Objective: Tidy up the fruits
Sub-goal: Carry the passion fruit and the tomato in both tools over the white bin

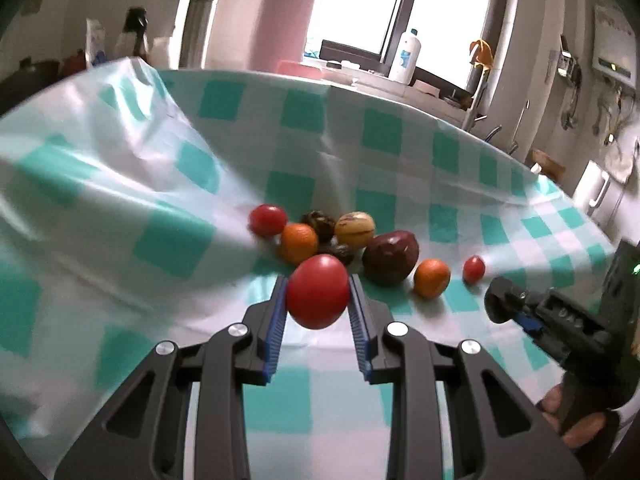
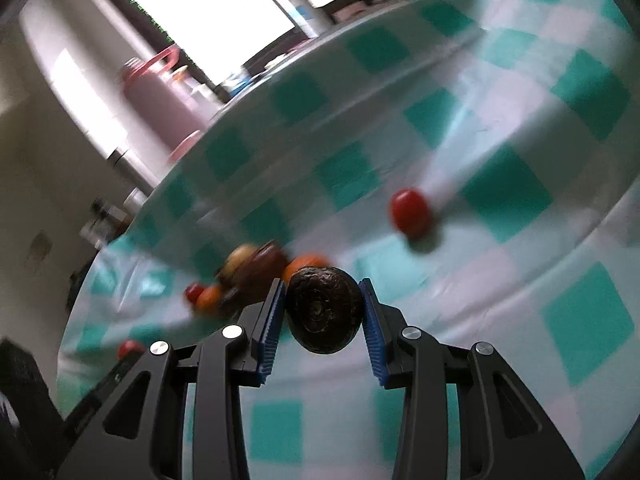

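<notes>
Daylight pours in from the window (image 1: 440,8), blown out to plain white, and lays a soft sheen on the tablecloth (image 1: 120,184). The fruits cast short, faint shadows. The right wrist view is smeared with motion blur; both views bend hard and darken toward their corners.

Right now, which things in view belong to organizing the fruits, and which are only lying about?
Job:
- red tomato in left gripper
- dark fruit in right gripper
- fruit pile on the cloth
- stray tomato

Lying about:
- pink flask
- white bottle
- steel flask
</notes>
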`<state>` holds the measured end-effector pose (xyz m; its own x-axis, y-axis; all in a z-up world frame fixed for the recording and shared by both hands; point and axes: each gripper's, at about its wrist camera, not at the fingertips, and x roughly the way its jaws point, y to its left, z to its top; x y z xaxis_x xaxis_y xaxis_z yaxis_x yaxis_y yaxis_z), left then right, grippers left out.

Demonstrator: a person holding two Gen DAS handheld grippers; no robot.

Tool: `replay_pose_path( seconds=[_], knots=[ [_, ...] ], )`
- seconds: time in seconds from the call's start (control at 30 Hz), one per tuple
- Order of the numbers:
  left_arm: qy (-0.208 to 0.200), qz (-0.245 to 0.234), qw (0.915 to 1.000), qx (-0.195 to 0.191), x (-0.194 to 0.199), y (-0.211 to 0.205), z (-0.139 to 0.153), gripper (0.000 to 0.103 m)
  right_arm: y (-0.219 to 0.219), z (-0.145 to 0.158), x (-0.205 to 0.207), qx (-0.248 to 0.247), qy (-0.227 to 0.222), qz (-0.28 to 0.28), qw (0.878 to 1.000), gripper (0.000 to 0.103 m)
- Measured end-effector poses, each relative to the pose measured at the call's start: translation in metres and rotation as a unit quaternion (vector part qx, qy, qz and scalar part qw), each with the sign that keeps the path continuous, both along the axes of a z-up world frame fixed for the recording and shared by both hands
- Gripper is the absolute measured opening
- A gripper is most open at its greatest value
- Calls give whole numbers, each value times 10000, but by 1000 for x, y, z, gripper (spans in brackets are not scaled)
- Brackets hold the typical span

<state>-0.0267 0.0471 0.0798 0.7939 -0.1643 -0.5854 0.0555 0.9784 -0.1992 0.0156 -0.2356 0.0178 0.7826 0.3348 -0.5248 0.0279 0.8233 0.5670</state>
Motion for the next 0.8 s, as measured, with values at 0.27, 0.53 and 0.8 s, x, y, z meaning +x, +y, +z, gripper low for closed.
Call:
replay_pose_path(
  seconds=[0.27, 0.53, 0.8],
  knots=[
    [365, -88, 9993, 41, -49, 12, -18, 30, 44, 1, -55, -209, 152, 657, 9975, 38],
    [282, -279, 9990, 219, -96, 1, -14, 30, 41, 9, -114, -345, 121, 849, 9957, 38],
    [335, -630, 9960, 536, -125, -30, -17, 30, 10, 17, -162, -548, -22, 730, 9958, 38]
  ],
)
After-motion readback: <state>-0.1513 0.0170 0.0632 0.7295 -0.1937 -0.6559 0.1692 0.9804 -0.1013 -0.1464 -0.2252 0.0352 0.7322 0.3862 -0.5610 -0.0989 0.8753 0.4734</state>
